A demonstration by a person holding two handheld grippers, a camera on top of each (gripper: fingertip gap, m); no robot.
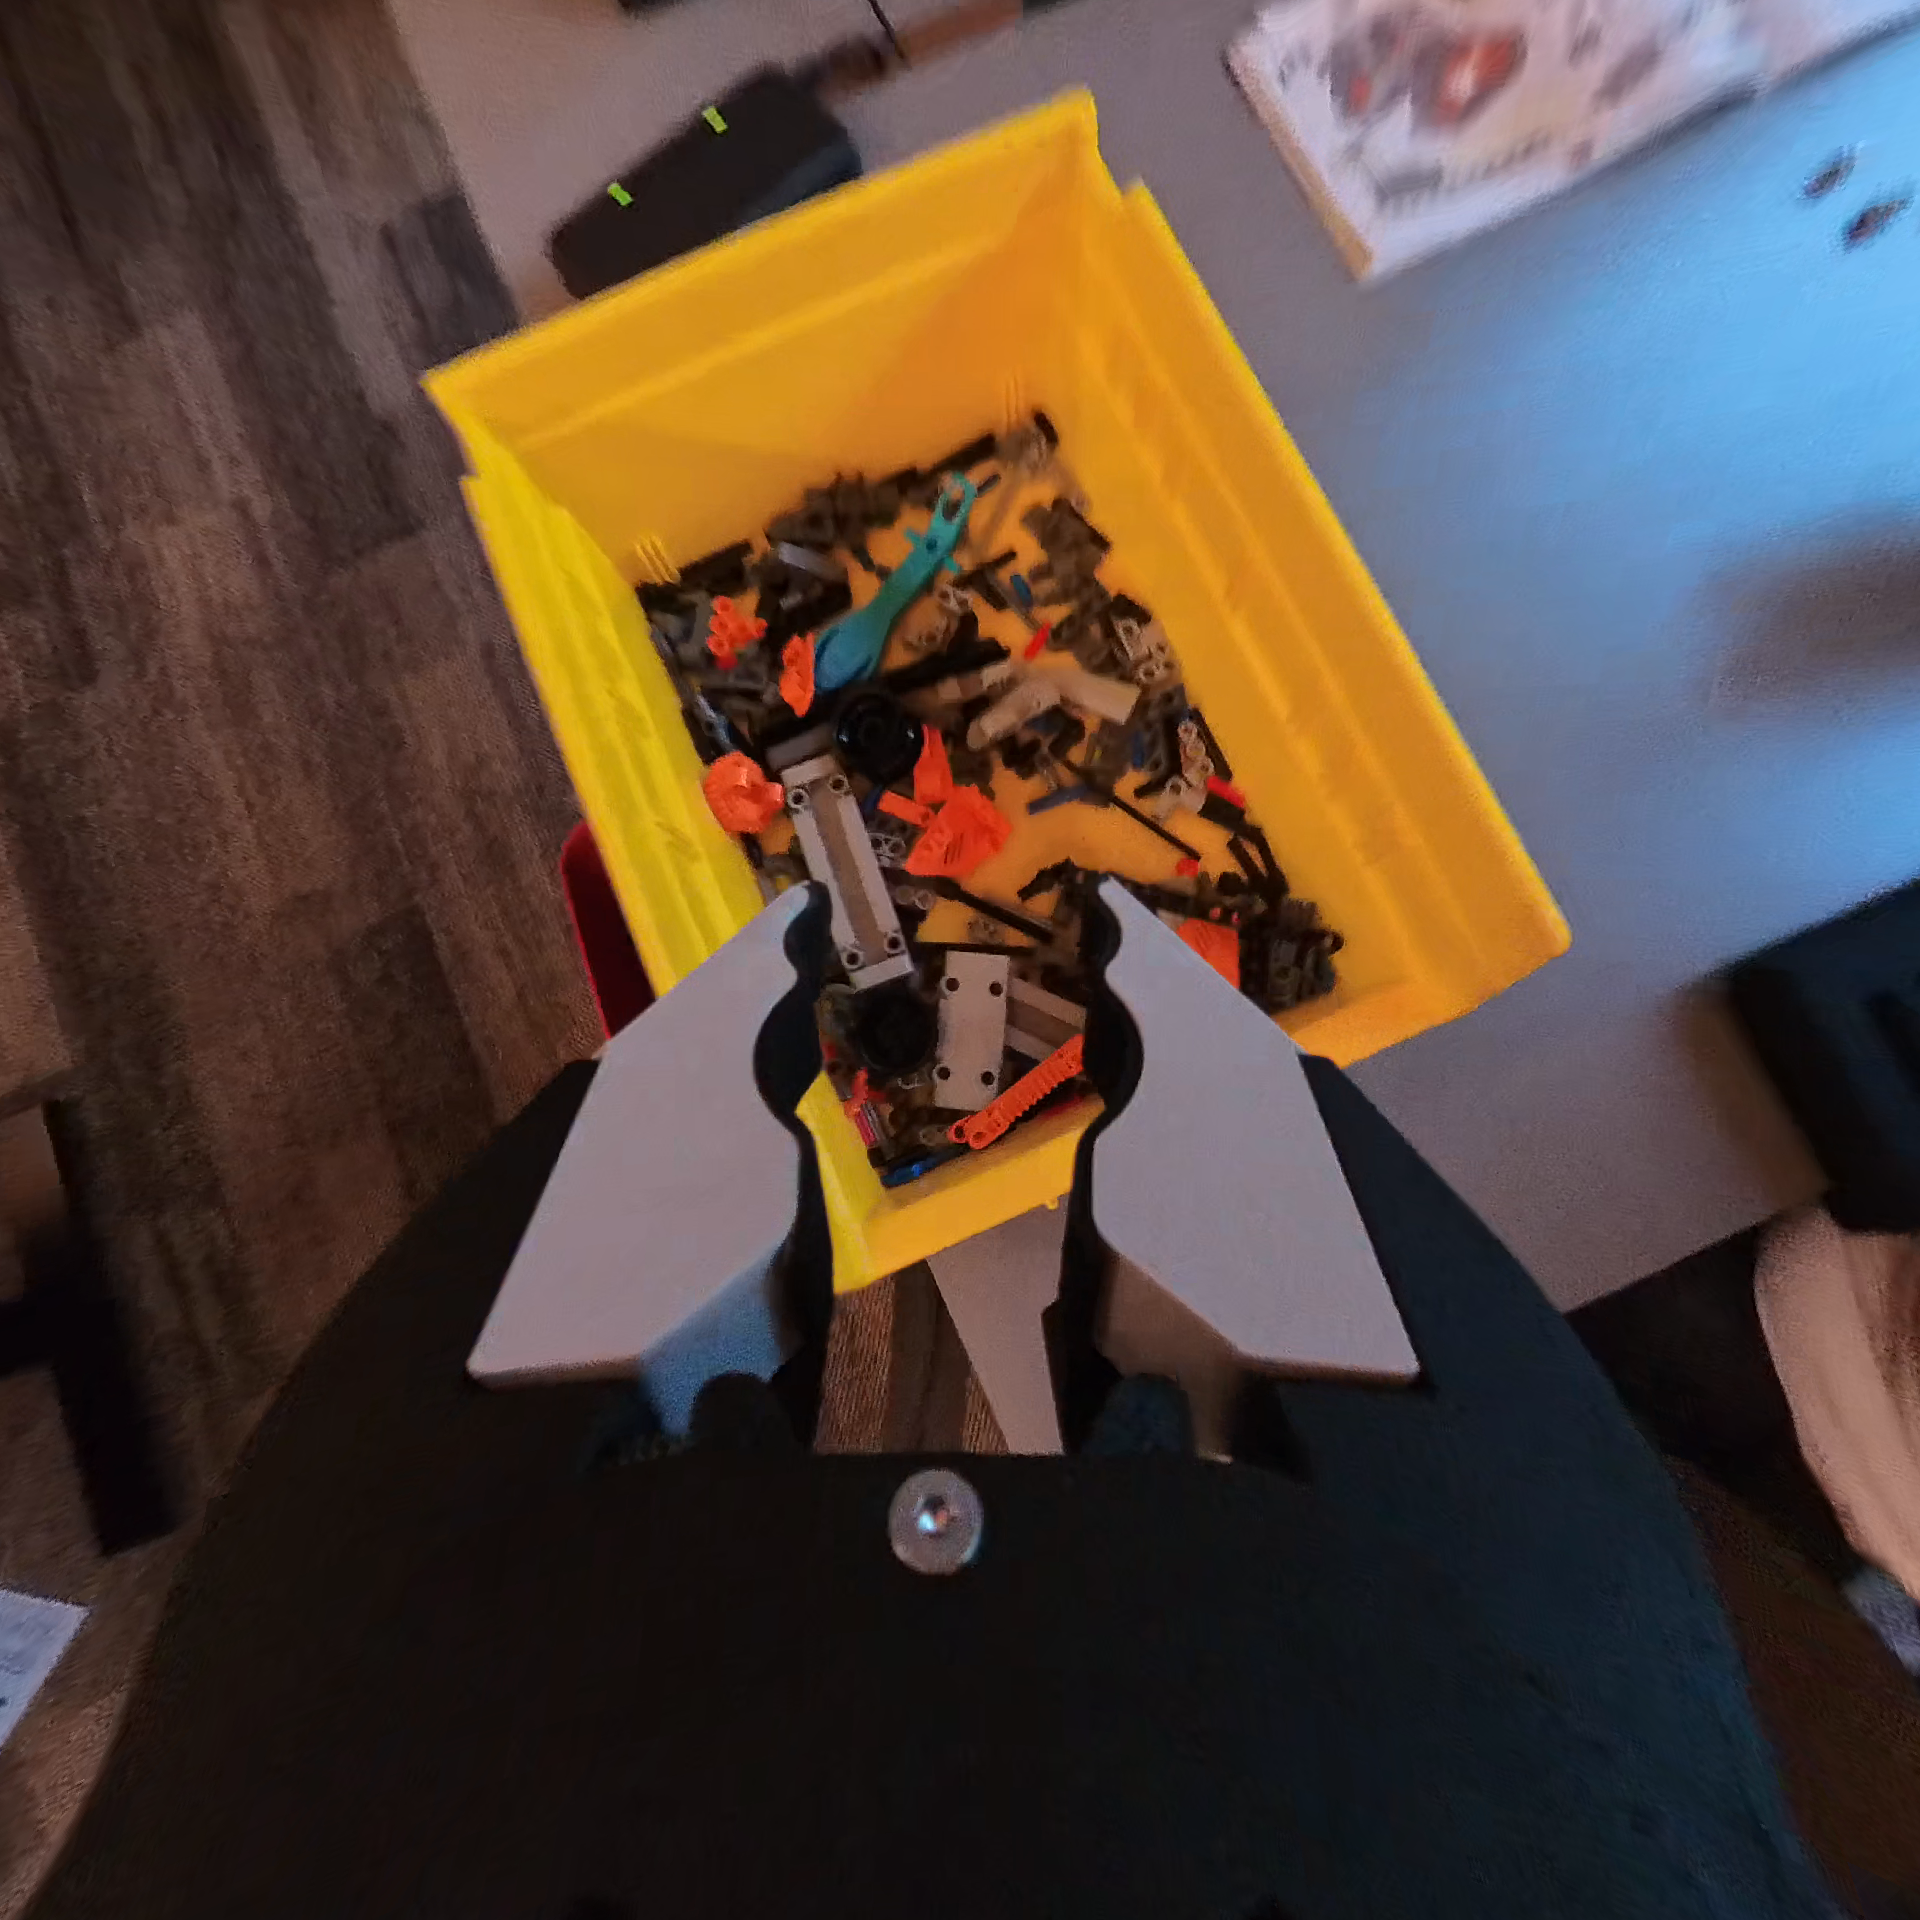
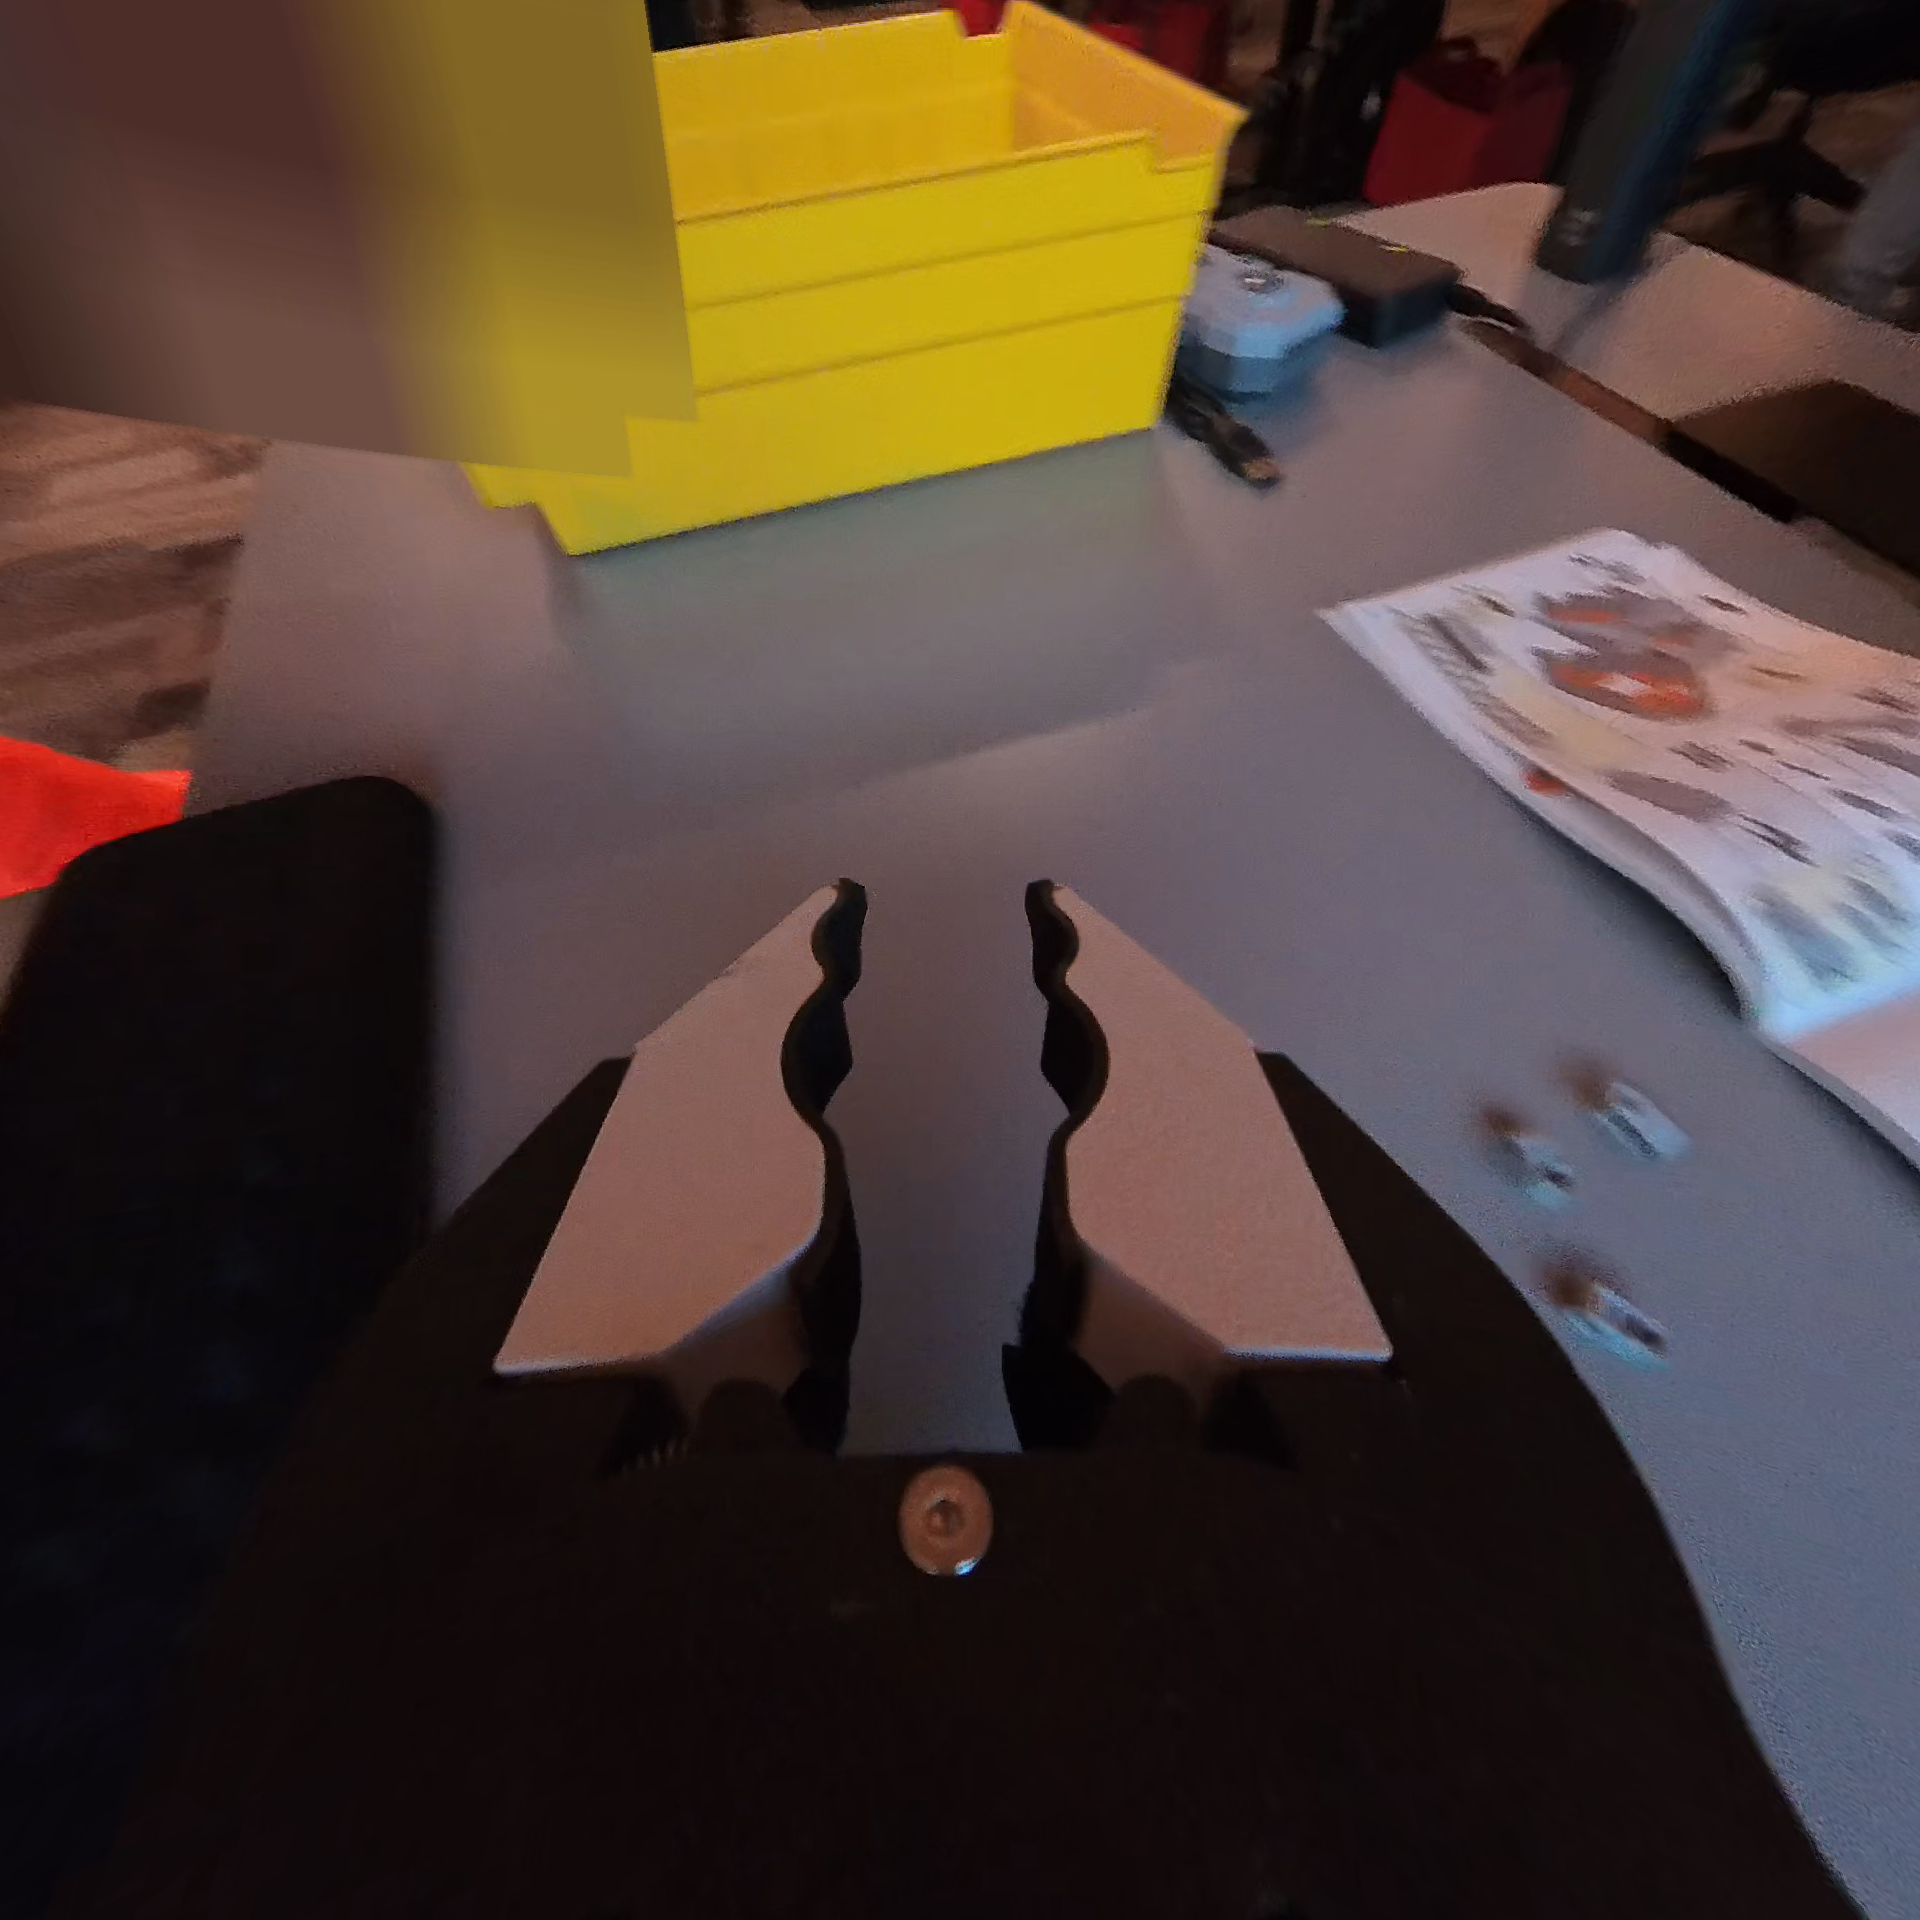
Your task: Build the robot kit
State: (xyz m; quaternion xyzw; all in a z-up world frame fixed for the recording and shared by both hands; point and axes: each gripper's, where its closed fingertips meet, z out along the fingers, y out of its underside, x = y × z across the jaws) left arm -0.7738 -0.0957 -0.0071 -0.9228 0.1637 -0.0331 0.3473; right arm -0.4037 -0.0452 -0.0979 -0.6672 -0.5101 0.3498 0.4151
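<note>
Left tool (image 1: 954,904) agape above yellow bin (image 1: 1143,343) (nothing held)

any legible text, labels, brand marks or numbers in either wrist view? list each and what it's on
None can be read.
Open booklet on the grey table: printed pictures and marks, too blurred to read.
Yellow bin of small building pieces: faint raised marks on a wall, unreadable.
Black device with green spots: no text visible.
Paper at the left wrist view's edge: print too small.
Left gripper, right gripper: unmarked.
</note>
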